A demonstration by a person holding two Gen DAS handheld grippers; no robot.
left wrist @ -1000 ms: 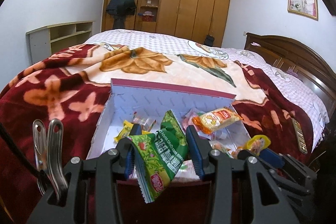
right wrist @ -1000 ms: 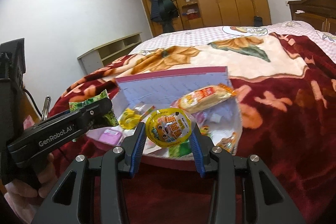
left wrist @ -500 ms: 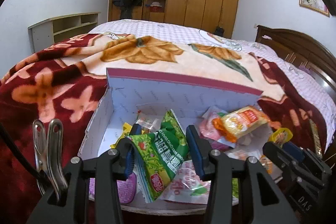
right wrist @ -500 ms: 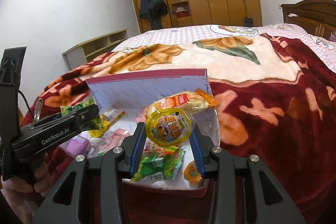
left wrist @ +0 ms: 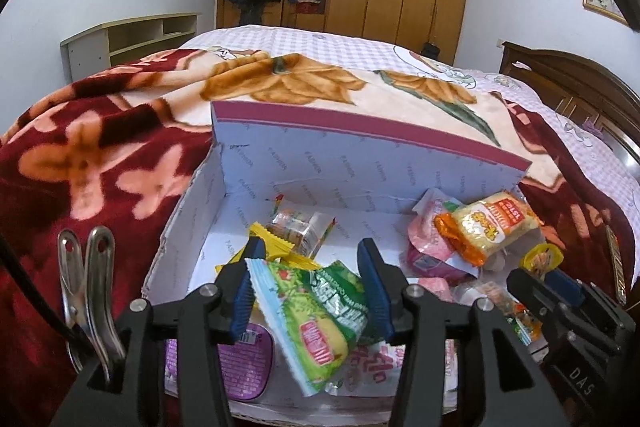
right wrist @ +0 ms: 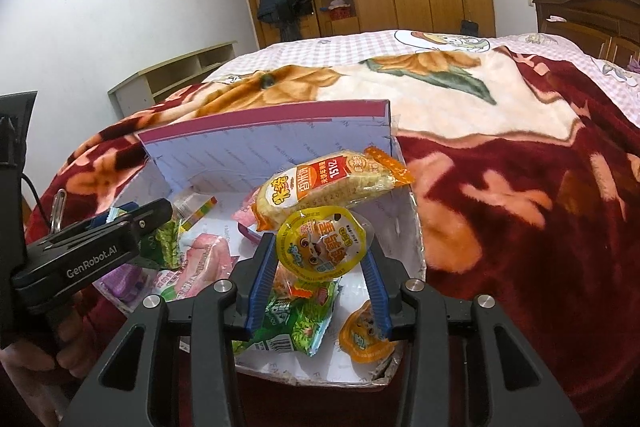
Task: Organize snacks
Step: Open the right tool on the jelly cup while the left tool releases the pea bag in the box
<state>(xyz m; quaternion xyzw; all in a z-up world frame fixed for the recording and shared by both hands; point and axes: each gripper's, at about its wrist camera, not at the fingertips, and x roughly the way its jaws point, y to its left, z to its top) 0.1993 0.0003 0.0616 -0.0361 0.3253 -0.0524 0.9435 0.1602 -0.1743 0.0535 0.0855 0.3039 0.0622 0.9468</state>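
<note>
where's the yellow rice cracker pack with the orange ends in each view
Left wrist: the rice cracker pack lies at the right of the box, propped on pink packets, up and right of the left gripper.
Right wrist: the pack sits centre frame, just above the round yellow pouch held in the right gripper.
Shared landmark: the box's upright flap with the maroon top edge.

Our left gripper [left wrist: 310,283]: tilted down, jaws opening around a packet. Our right gripper [right wrist: 322,267]: tilted down, clamping a pouch.
</note>
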